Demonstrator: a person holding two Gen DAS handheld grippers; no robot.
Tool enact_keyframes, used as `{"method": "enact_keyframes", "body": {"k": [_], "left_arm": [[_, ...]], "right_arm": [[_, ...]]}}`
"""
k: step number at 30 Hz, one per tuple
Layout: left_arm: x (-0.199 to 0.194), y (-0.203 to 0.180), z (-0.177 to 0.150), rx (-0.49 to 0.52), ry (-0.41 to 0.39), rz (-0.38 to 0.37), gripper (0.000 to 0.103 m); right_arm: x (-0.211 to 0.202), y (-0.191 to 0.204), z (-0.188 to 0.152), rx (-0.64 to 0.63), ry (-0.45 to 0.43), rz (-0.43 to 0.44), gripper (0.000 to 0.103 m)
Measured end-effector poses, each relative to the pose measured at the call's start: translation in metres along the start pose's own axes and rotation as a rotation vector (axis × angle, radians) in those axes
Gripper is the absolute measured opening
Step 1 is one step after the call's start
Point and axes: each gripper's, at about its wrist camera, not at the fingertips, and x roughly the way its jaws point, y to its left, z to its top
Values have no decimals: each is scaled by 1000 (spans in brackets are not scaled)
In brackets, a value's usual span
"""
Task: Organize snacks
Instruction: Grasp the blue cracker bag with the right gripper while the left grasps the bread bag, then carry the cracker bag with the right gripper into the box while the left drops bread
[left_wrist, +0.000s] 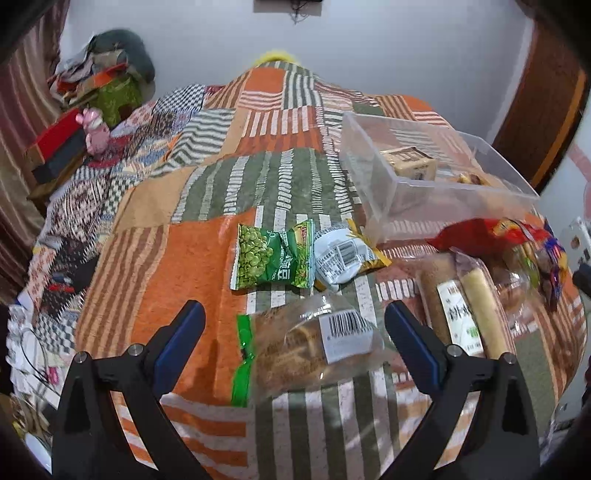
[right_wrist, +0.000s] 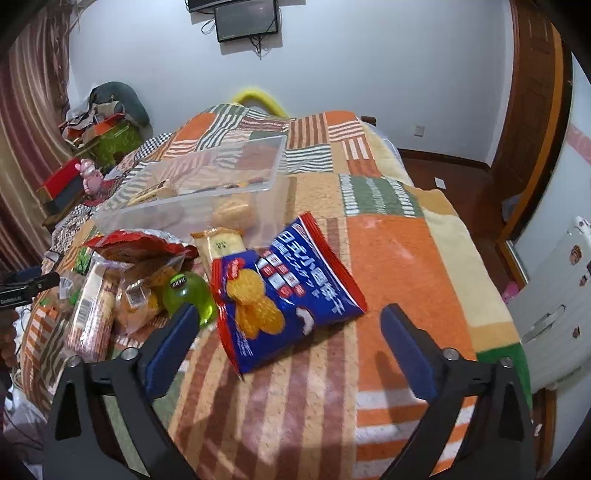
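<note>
Left wrist view: the left gripper (left_wrist: 295, 317) is spread wide, holding nothing, its fingers flanking a clear-wrapped brown snack with a barcode label (left_wrist: 314, 350) that lies on the patchwork blanket (left_wrist: 155, 280). Beyond it lie a green pea packet (left_wrist: 271, 254) and, touching it, a pale blue-grey packet (left_wrist: 338, 256). To the right are a long clear pack of stick-shaped snacks (left_wrist: 461, 310) and a red bag (left_wrist: 476, 230). The clear plastic bin (left_wrist: 373, 184) stands farther back on the right, with a tan boxed snack (left_wrist: 412, 162) inside.

Right wrist view only: the right gripper (right_wrist: 288, 325) is likewise wide open and empty, hovering over a blue cracker bag (right_wrist: 284, 291) lying on the blanket between its fingers. Left of the bag sit a green jelly cup (right_wrist: 188, 291), partly behind the left finger, and a pale cracker pack (right_wrist: 219, 243). A wall screen (right_wrist: 245, 18) and a wooden door frame (right_wrist: 532, 110) also appear here.

Hard to make out: the bin's contents are blurred through its walls; the snack pile at the left of the right view overlaps, so single packs are hard to separate; print is mostly unreadable.

Surroundings: the blanket covers a bed; a striped curtain (left_wrist: 22, 110) hangs left, clutter (left_wrist: 107, 70) sits beside a pale wall (left_wrist: 369, 48).
</note>
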Motion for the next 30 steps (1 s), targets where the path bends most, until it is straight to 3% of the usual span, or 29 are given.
{"method": "enact_keyframes", "body": {"k": [6,14,21,24,26,30], "left_arm": [[21,-1,-3,16,33,9,99],[47,4,-10,-24,107,-57,100],[53,-2,-12,0,91,-35,99],[49,-1,-14,5,75,-41,95],[44,2,-15,5,60,-36,86],[34,3,-19,5,56,-34,84]], "right_arm": [[21,8,-2,-31,36,-15,101],[35,2,-2,24,76,-19,100],[26,4,-5,15,48,-11,76],[25,8,-2,0,36,-6,65],[23,9,-1,-10,26,-9,59],[19,11,1,-30,12,-17,50]]}}
